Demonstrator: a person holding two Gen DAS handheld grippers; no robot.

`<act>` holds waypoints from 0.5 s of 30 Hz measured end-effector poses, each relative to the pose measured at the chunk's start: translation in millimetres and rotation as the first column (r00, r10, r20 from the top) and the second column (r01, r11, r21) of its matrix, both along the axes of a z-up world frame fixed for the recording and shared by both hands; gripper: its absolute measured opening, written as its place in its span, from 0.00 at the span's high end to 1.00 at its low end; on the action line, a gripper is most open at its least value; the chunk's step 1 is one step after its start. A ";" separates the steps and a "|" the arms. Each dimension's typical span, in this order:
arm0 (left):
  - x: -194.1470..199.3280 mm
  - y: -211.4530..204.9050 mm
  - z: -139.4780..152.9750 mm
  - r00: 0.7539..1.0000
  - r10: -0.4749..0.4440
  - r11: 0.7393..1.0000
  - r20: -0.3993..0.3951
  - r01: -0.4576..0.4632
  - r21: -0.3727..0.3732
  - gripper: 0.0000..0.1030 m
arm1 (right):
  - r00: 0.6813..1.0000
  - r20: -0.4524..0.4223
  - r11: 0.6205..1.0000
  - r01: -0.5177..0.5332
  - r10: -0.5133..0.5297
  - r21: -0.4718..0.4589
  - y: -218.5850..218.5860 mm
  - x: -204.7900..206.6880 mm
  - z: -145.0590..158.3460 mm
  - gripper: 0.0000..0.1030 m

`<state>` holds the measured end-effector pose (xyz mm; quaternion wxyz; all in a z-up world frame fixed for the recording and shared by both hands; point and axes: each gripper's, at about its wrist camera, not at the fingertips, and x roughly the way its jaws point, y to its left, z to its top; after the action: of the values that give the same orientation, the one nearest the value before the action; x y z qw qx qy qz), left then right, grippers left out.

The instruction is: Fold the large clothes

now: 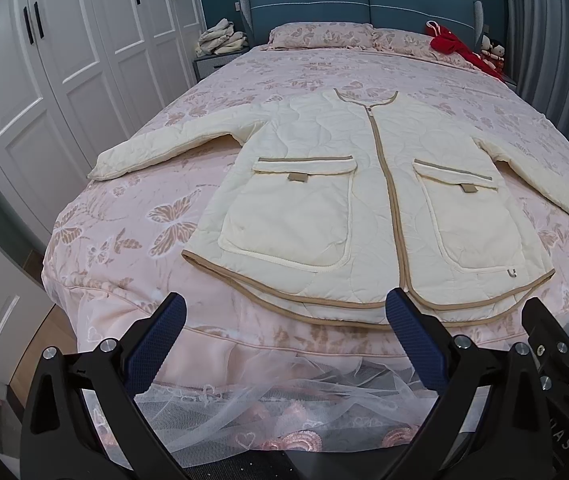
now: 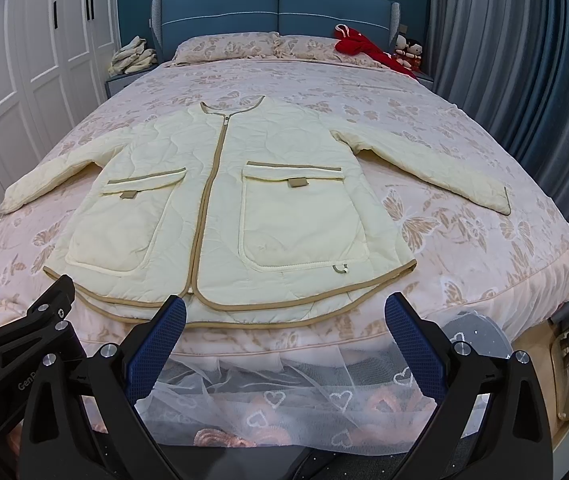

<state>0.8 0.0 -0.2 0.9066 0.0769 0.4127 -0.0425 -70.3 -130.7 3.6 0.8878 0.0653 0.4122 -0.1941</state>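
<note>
So my left gripper (image 1: 284,320) is wide open with nothing in it, hovering just off the near hem of the jacket (image 1: 324,200), which lies flat and zipped on the bed (image 1: 124,208), collar far, sleeves out left and right. Right gripper (image 2: 284,320) is the same, gaping and empty, near the hem's right half, so I'd guess each takes its own side. Wardrobe (image 1: 64,60) left, curtain (image 2: 504,60) right.

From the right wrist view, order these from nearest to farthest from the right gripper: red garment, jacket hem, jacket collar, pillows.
From the right gripper:
1. Jacket hem, right at the fingertips.
2. Jacket collar, mid-bed.
3. Pillows and red garment, both at the headboard; too close to call.
</note>
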 end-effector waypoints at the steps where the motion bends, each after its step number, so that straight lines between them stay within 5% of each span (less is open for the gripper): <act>1: -0.1 -0.2 0.0 1.000 0.000 1.000 0.001 0.000 0.002 0.05 | 1.000 0.000 1.000 -0.001 0.001 0.001 0.2 0.1 0.1 0.05; 15: 1.2 1.9 -0.9 1.000 0.002 1.000 0.000 -0.002 0.005 0.05 | 1.000 0.000 1.000 0.000 0.000 -0.001 0.8 0.2 0.2 0.05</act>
<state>2.0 1.9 -1.1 0.9065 0.0788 0.4128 -0.0407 -70.1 -129.9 3.8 0.8878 0.0650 0.4121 -0.1945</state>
